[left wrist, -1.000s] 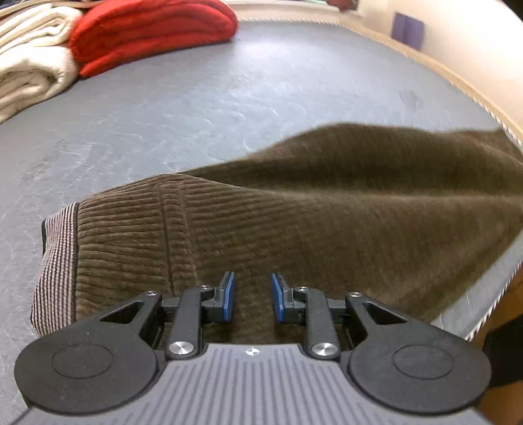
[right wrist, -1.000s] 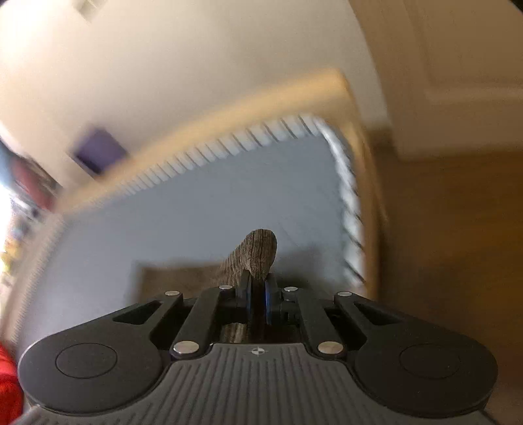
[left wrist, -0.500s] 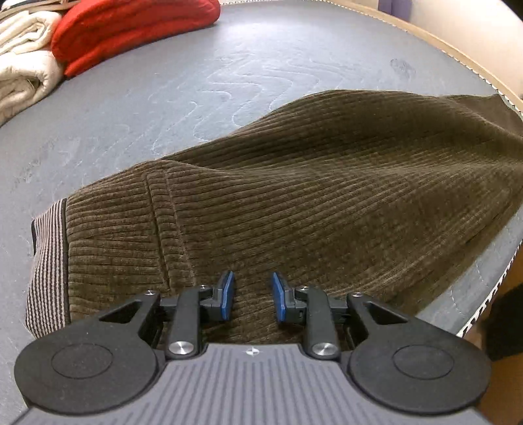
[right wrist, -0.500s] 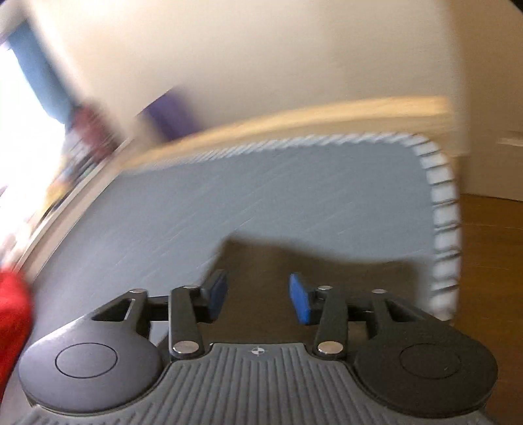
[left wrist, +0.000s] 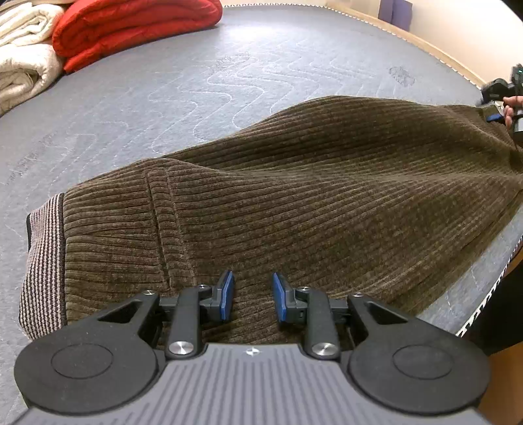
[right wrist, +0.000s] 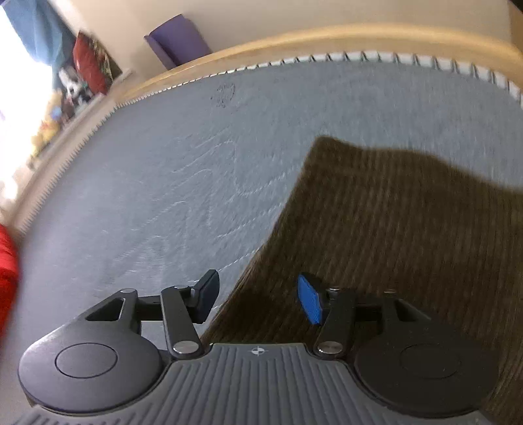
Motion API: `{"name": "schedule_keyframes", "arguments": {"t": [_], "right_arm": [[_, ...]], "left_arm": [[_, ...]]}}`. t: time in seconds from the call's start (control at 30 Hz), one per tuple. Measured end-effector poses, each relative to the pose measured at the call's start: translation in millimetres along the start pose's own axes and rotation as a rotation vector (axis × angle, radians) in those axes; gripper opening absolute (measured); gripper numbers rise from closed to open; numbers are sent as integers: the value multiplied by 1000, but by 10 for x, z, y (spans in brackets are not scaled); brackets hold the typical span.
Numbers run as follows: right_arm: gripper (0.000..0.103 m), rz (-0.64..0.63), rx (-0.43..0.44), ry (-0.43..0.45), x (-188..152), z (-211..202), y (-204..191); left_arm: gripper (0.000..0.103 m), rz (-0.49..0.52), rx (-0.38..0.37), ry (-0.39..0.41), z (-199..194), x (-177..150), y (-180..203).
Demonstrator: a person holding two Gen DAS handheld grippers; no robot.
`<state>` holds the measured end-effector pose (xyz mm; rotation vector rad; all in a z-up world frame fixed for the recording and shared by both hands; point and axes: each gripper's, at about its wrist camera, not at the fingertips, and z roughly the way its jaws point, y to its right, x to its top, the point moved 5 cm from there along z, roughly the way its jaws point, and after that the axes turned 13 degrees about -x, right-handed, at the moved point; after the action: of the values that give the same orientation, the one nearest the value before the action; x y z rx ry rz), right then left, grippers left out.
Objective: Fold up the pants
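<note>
Brown corduroy pants [left wrist: 294,183] lie flat on a grey mattress [left wrist: 196,81], with the striped waistband lining [left wrist: 42,261] at the left. My left gripper [left wrist: 251,294] is open and empty, low over the waist end of the pants. My right gripper [right wrist: 258,297] is open and empty above the far edge of the pants [right wrist: 392,229]; it also shows at the right edge of the left wrist view [left wrist: 503,104], by the far end of the pants.
A folded red blanket [left wrist: 130,29] and a cream blanket [left wrist: 23,62] lie at the far left of the mattress. The mattress's piped edge [left wrist: 490,294] and wooden frame [right wrist: 294,42] run close to the pants. A purple object [right wrist: 178,39] stands beyond the frame.
My right gripper was shut on the pants' end a second ago; it has opened, let go and swung left. The pants have spread flat on the mattress. My left gripper stayed open.
</note>
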<state>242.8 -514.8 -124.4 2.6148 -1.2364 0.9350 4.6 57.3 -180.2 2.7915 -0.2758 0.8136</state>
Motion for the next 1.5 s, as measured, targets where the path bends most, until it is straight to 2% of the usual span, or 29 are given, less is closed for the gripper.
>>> {"name": "schedule_keyframes", "arguments": {"t": [0.03, 0.07, 0.13, 0.23, 0.27, 0.33, 0.37, 0.43, 0.5, 0.57, 0.67, 0.7, 0.73, 0.77, 0.87, 1.0, 1.07, 1.1, 1.17, 1.27, 1.4, 1.47, 1.5], "right_arm": [[14, -38, -68, 28, -2, -1, -39], [7, -58, -105, 46, -2, 14, -63], [5, -28, -115, 78, 50, 17, -67], [5, 11, -160, 239, 243, -131, -57], [5, 17, -159, 251, 257, -82, -74], [6, -8, -139, 166, 161, 80, -120], [8, -28, -147, 119, 101, 160, -121], [13, -63, -153, 116, 71, 157, -109], [35, -64, -147, 115, 110, 54, -116], [44, -55, -99, 131, 144, -94, -121], [44, -119, -31, 152, 157, -362, -164], [45, -142, -11, 160, 122, -463, -172], [46, -161, 2, 169, 134, -560, -170], [48, -177, 11, 178, 96, -679, -141], [49, -176, 46, 170, 7, -941, -8], [60, -148, 107, 163, -171, -1330, 342], [61, -162, 104, 149, -317, -1422, 568], [61, -160, 88, 112, -369, -1420, 697], [61, -103, 87, 74, -394, -1465, 922], [61, -51, 34, 67, -373, -1454, 1261], [61, 49, -8, 18, -363, -1329, 1608], [61, 105, -17, -11, -365, -1263, 1717], [61, 120, -16, -29, -368, -1164, 1741]], "left_arm": [[30, 1, -1, 0, 3, 4, -4], [30, 3, -1, 0, 7, 6, -4], [30, 8, -1, 1, 5, -2, 3], [31, 8, -7, 6, -3, -9, 11], [31, 10, -6, 6, -1, -17, 8], [31, 11, -10, 7, -16, -16, 4], [31, 6, -13, 11, -32, -5, 0], [31, -8, -13, 40, -101, 39, -15], [31, -20, 8, 87, -189, 98, -57], [31, -54, 37, 134, -286, 155, -136], [32, -137, 114, 180, -418, 204, -342], [32, -178, 161, 141, -397, 163, -455], [26, -211, 196, 70, -332, 93, -556], [26, -246, 183, 16, -276, -5, -632], [26, -269, 170, 26, -391, -21, -617], [27, -275, 196, 94, -602, -63, -590], [26, -300, 219, 48, -587, -108, -691], [26, -348, 198, 7, -535, -161, -756], [26, -383, 189, 16, -550, -164, -779], [27, -353, 205, 78, -655, -70, -677], [29, -321, 180, 167, -750, 91, -546], [34, -344, 137, 147, -679, 91, -526], [42, -387, 81, 97, -560, 63, -539]]}}
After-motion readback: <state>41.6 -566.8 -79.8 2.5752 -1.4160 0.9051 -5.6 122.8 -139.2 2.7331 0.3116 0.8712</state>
